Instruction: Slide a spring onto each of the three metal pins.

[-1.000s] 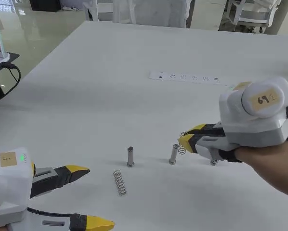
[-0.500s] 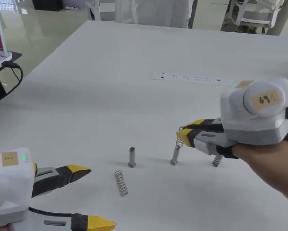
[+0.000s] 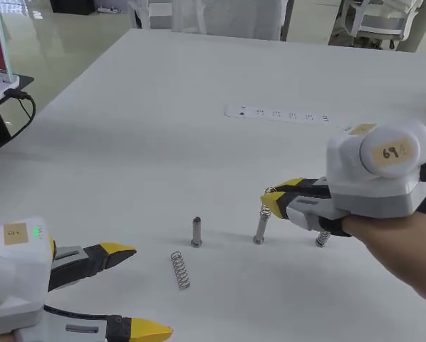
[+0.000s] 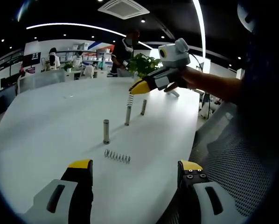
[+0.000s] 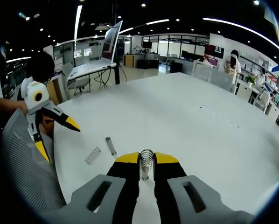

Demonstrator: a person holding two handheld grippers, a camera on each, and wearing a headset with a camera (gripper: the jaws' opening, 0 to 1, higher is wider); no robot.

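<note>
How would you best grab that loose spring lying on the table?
Take the loose spring around its middle coils, coming down from above, one jaw on each long side. It lies flat on the table, so both sides are free; held mid-length it likely stays balanced.

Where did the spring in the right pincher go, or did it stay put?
Yes, it moved. The spring in the right gripper went up and left, from beside the middle pin to the pin's top.
</note>
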